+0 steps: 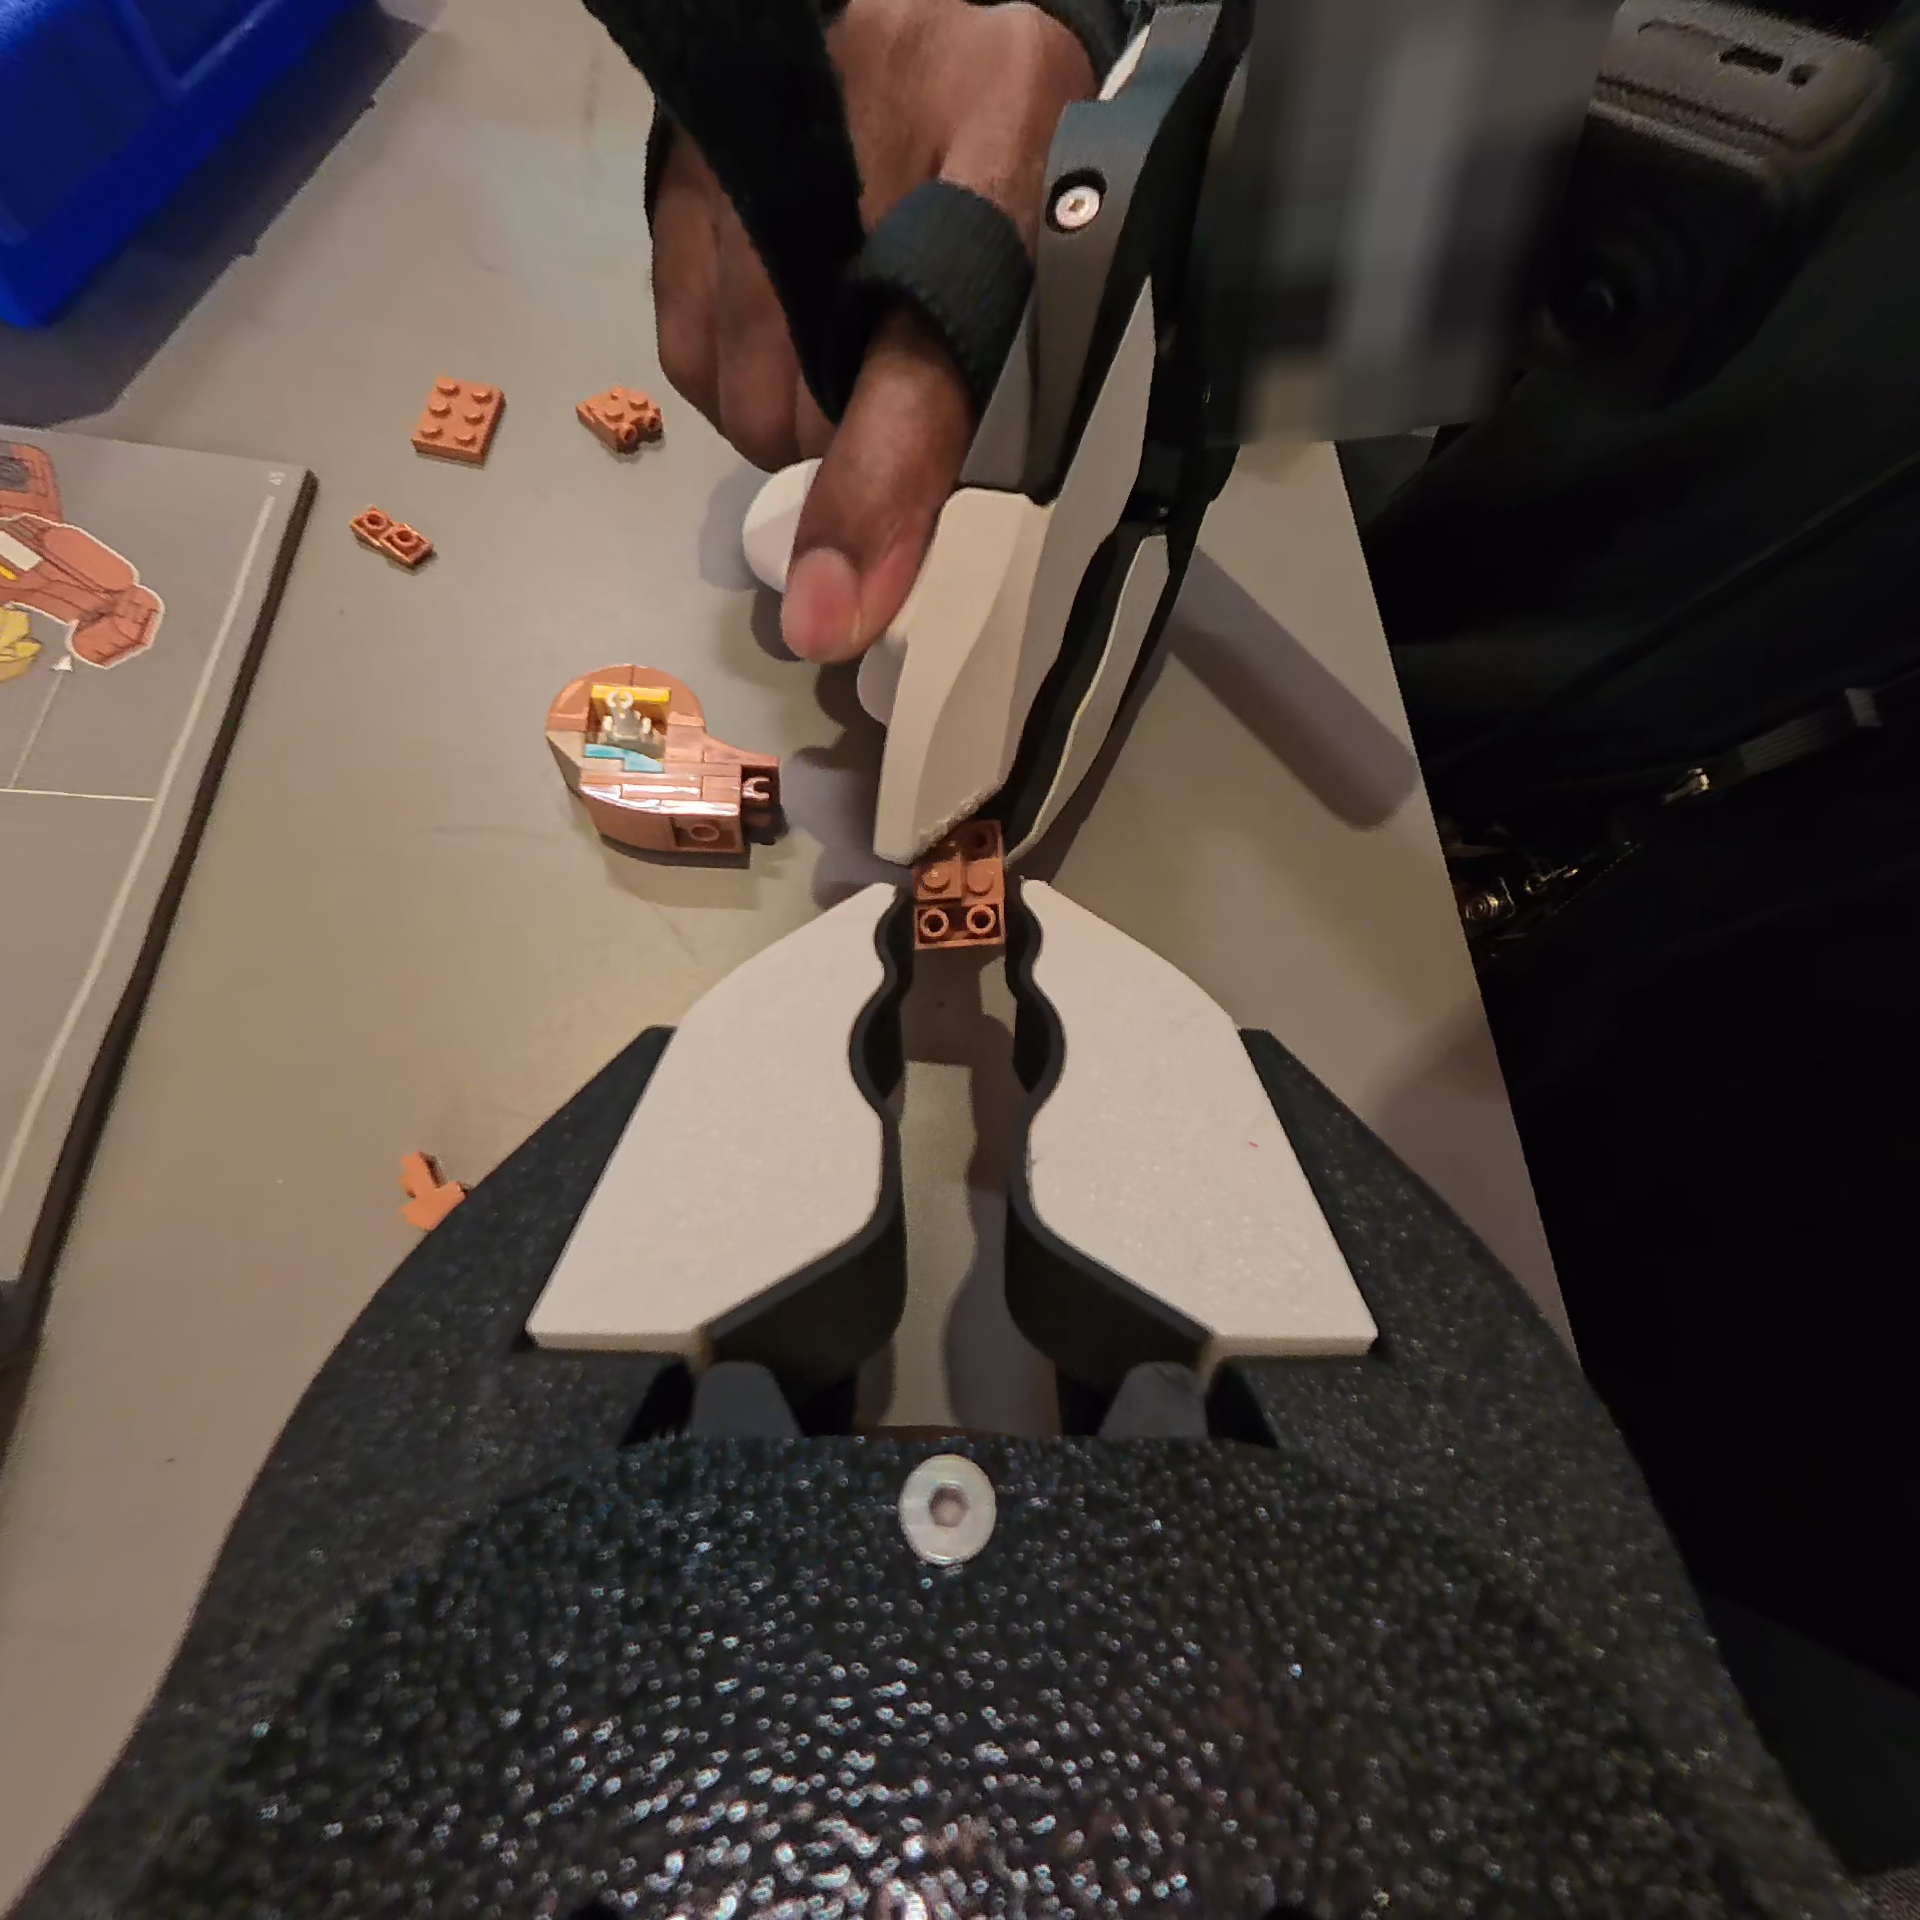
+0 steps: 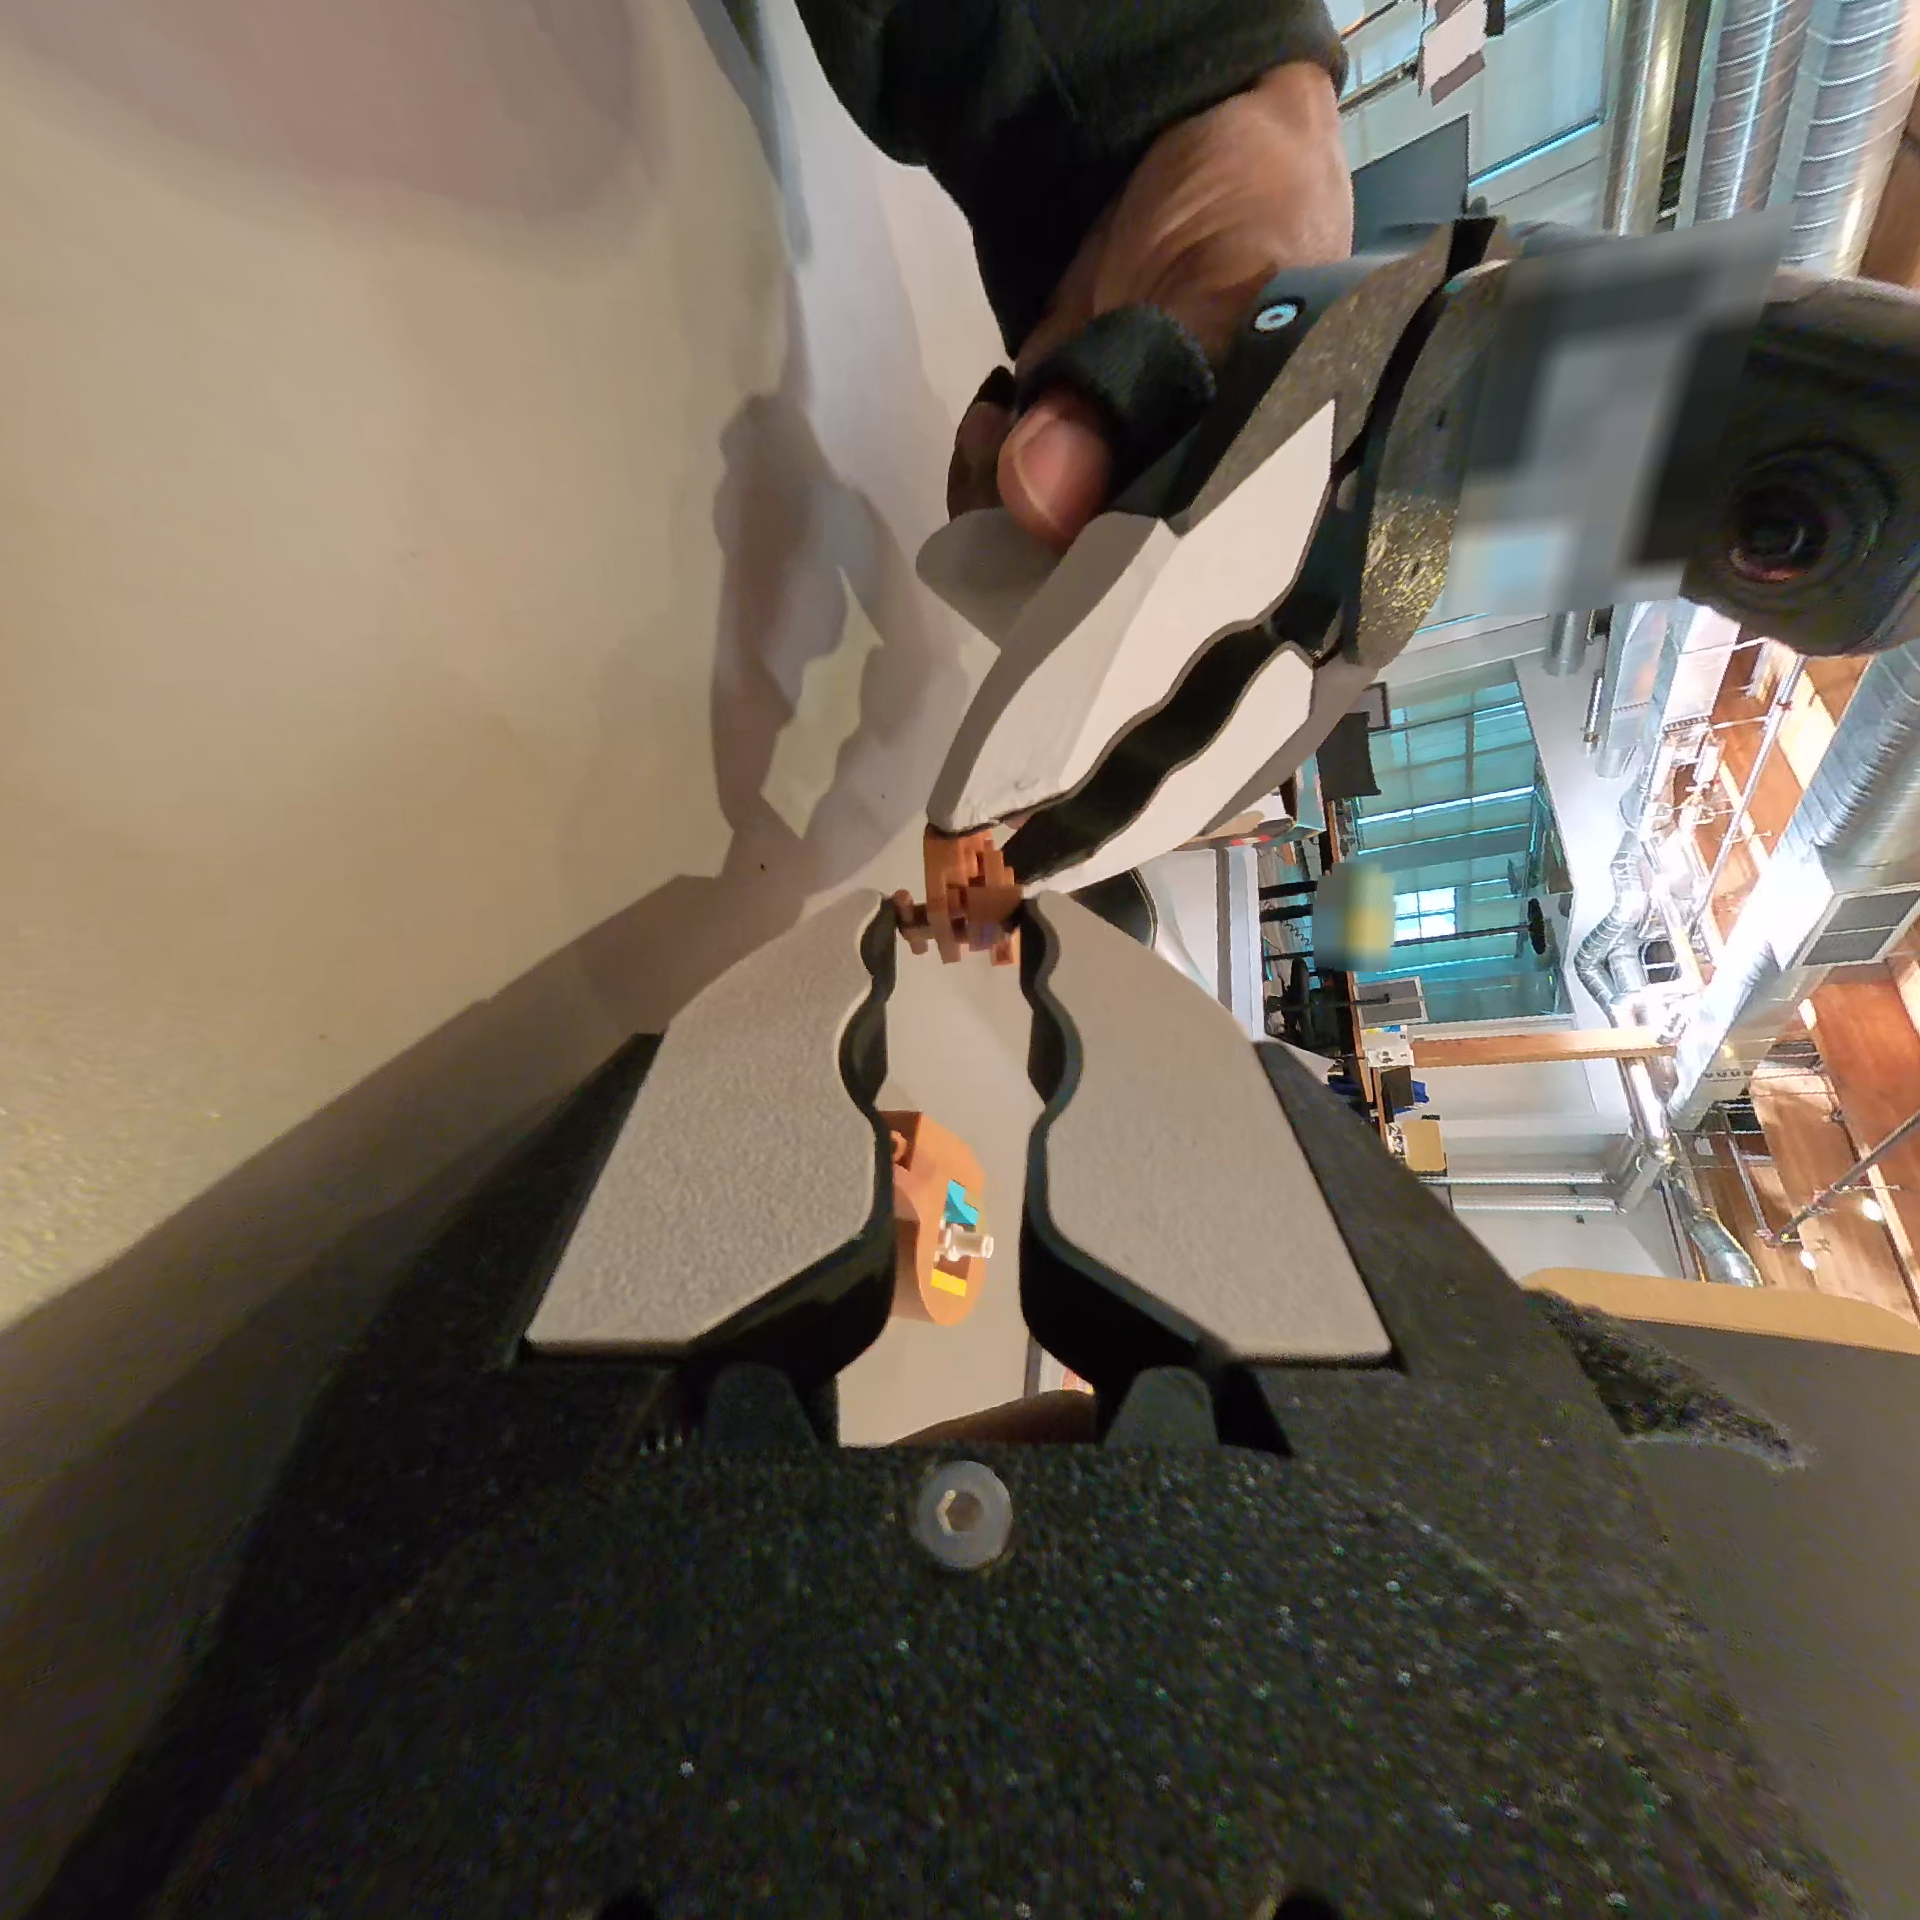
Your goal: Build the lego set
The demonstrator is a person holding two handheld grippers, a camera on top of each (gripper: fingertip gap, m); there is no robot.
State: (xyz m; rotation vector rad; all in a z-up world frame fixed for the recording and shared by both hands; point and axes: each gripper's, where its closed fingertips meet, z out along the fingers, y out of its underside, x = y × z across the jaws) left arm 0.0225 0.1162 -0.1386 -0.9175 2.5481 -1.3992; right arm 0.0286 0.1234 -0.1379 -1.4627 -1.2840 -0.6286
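Note:
A small brown brick assembly (image 1: pixel 958 902) is held above the grey table between both grippers. My left gripper (image 1: pixel 961 909) is shut on its lower part, with a pad pressing on each side. My right gripper (image 1: pixel 971 831) comes down from above, held by a hand in a black fingerless glove (image 1: pixel 831 312), and its fingertips clamp the upper part. In the right wrist view my right gripper (image 2: pixel 954 920) is shut on the same brown assembly (image 2: pixel 961 899). There the left gripper (image 2: pixel 992 836) grips it from the upper right.
A brown built model with yellow, teal and grey parts (image 1: pixel 649 764) lies on the table (image 1: pixel 416 987) and shows between the fingers (image 2: pixel 935 1216). Loose brown plates (image 1: pixel 458 416) (image 1: pixel 620 416) (image 1: pixel 392 533) lie behind it. An instruction booklet (image 1: pixel 135 779) lies left, a blue bin (image 1: pixel 135 135) far left. The table edge (image 1: pixel 1455 935) runs right. Both grippers' tips are close together, under 4 cm apart.

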